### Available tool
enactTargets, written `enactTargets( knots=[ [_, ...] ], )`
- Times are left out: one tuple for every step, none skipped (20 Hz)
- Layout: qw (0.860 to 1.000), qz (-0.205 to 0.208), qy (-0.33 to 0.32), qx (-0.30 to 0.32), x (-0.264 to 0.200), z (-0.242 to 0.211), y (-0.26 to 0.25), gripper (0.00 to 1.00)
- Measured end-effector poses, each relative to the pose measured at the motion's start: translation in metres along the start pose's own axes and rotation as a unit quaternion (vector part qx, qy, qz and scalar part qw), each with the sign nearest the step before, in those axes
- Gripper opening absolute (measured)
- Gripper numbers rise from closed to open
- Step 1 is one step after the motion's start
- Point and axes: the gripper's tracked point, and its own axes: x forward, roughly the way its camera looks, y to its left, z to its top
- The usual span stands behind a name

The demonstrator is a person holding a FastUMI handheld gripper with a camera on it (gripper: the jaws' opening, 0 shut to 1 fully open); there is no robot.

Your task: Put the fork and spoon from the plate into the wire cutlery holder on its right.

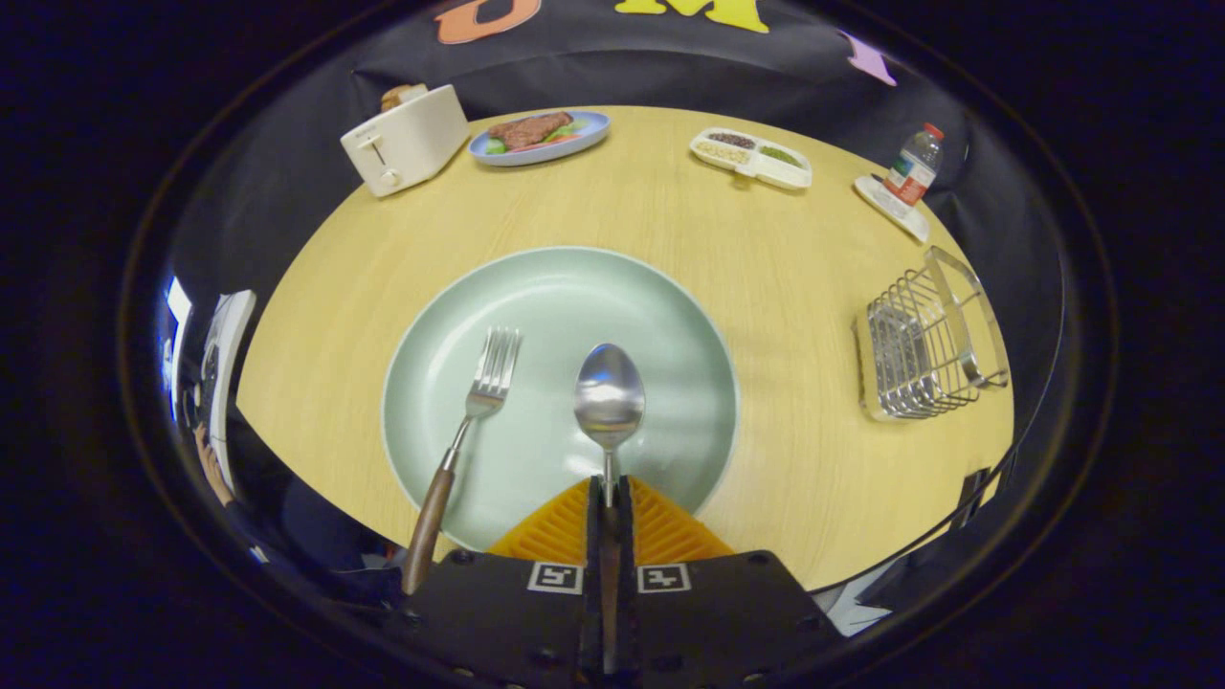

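Note:
A pale green plate [536,287] lies on the wooden table just ahead of my fingers. My gripper [608,493] is shut on the spoon [609,392], both orange fingers [555,531] pressing on its thin handle; the shiny bowl points away from me over the plate. The fork [474,421], with a brown wooden handle, lies on the plate's left side, its handle sticking out over the near rim. The wire cutlery holder [924,349] stands on the table to the right of the plate, apart from it.
At the table's far side stand a cream toaster [404,141], a blue plate of food [539,136], a white divided dish [751,158] and a water bottle [914,165] on a small tray. The table's edge [919,545] curves close on my right.

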Motion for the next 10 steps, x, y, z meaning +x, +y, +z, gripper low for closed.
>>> enactTargets(
  knots=[
    [1.000, 0.002, -0.001, 0.004, 0.001, 0.001, 0.000, 0.06],
    [1.000, 0.002, -0.003, 0.008, 0.001, 0.003, -0.002, 0.06],
    [1.000, -0.002, -0.005, 0.013, 0.001, 0.005, -0.004, 0.01],
    [1.000, -0.005, -0.007, 0.016, 0.002, 0.005, -0.005, 0.01],
    [1.000, -0.004, -0.008, 0.018, 0.002, 0.005, -0.005, 0.01],
    [1.000, -0.003, -0.009, 0.022, 0.001, 0.005, -0.004, 0.01],
    [1.000, -0.002, -0.010, 0.024, -0.001, 0.005, -0.005, 0.01],
    [1.000, -0.001, -0.011, 0.024, -0.003, 0.006, -0.004, 0.01],
    [1.000, 0.000, -0.013, 0.023, -0.007, 0.007, -0.003, 0.01],
    [1.000, 0.001, -0.016, 0.020, -0.013, 0.009, -0.002, 0.00]
  ],
)
